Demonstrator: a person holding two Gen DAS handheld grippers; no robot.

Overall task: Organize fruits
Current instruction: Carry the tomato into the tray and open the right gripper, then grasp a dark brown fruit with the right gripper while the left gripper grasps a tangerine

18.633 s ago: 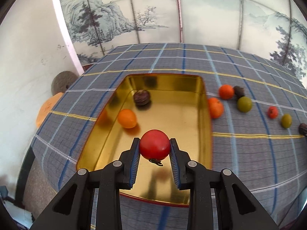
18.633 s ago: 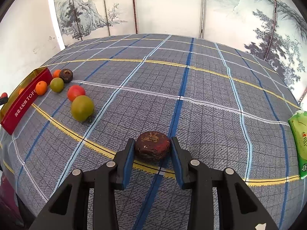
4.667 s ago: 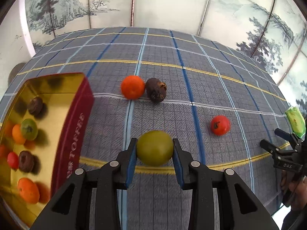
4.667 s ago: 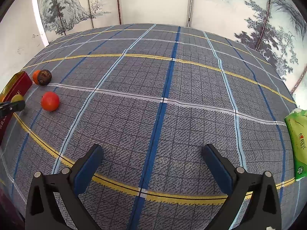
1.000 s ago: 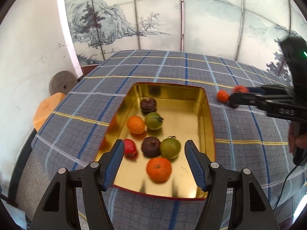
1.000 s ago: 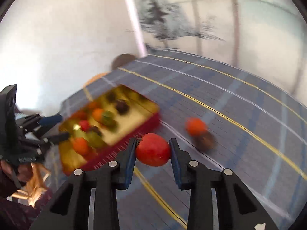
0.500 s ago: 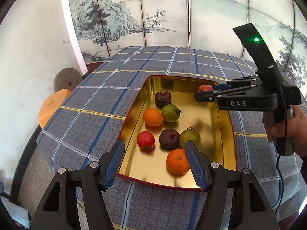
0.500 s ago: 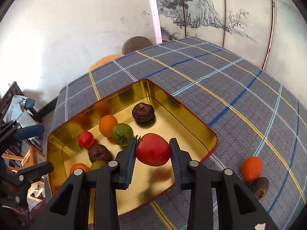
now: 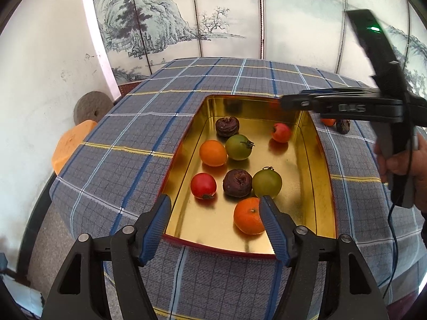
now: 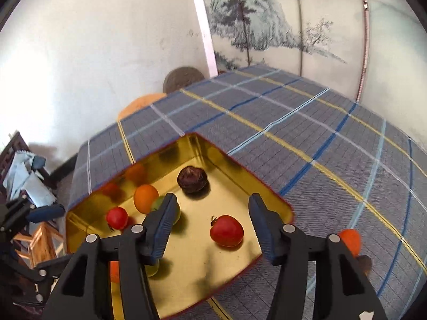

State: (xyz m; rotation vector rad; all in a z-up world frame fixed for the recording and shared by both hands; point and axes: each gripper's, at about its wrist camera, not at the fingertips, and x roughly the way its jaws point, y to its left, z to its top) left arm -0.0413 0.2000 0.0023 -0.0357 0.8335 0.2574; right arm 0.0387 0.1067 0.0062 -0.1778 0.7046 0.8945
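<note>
A gold tin tray on the plaid table holds several fruits: oranges, green and red tomatoes, dark brown fruits. A red tomato lies loose at its far right; it also shows in the right wrist view. My right gripper is open and empty just above that tomato, over the tray. My left gripper is open and empty over the tray's near edge. An orange and a dark fruit lie on the cloth right of the tray.
The plaid cloth covers the table, which ends close at the left and front. An orange cushion and a round stone sit beyond the left edge. A painted screen stands behind.
My right gripper opened and let the red tomato drop into the tray. My left gripper stayed open and drew slightly closer over the tray.
</note>
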